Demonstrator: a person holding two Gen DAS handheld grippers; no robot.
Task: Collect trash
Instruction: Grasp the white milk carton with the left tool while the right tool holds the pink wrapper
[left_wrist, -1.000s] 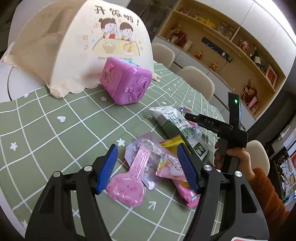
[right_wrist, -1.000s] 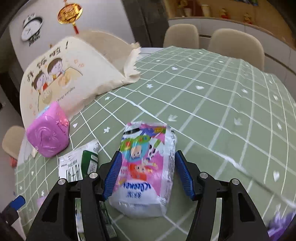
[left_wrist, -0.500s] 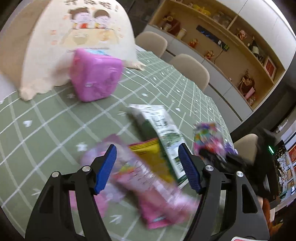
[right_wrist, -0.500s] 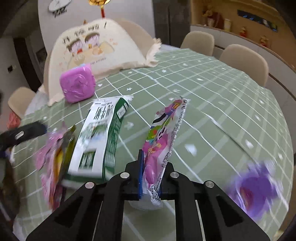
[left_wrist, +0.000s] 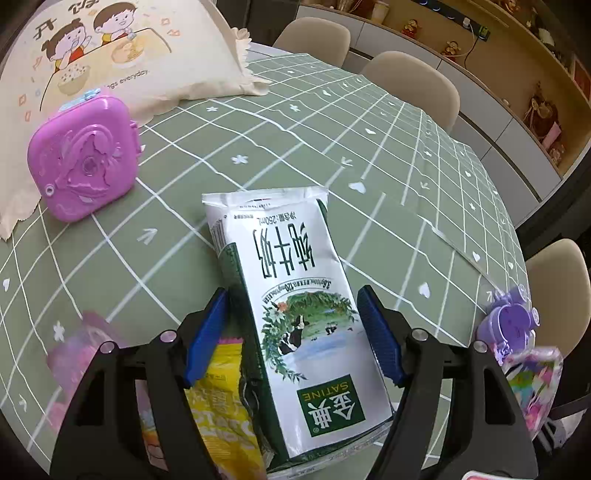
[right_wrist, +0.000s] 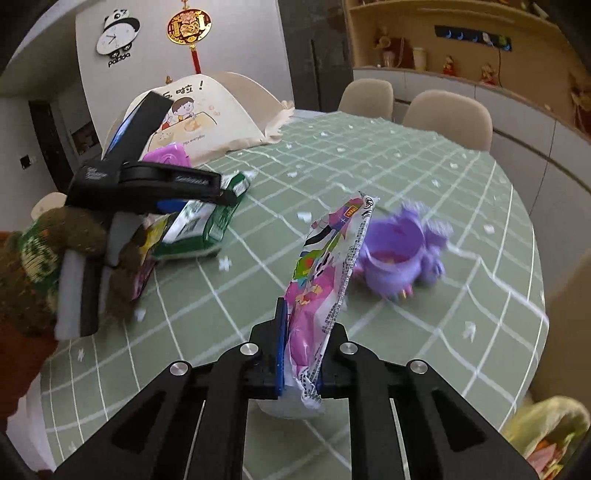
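A white and green milk carton (left_wrist: 295, 295) lies flat on the green checked tablecloth (left_wrist: 369, 147). My left gripper (left_wrist: 291, 332) hovers over the carton, open, with a blue pad on each side of it and neither visibly pressing. Under its left finger lie a yellow snack wrapper (left_wrist: 221, 424) and a blurred pink packet (left_wrist: 74, 362). My right gripper (right_wrist: 301, 354) is shut on a pink snack wrapper (right_wrist: 325, 280), which stands up on edge above the table. That same wrapper (left_wrist: 535, 384) shows at the right edge of the left wrist view.
A pink plastic box (left_wrist: 85, 158) stands in front of a cream food cover (left_wrist: 110, 55) at the back left. A purple toy cup (right_wrist: 402, 251) sits near the table's right edge. Beige chairs (left_wrist: 410, 77) ring the table. A gloved hand (right_wrist: 37, 258) holds the left gripper.
My left gripper swung from the pink packets to over the milk carton. My right gripper closed on the pink wrapper, lifted it and carried it towards the purple toy.
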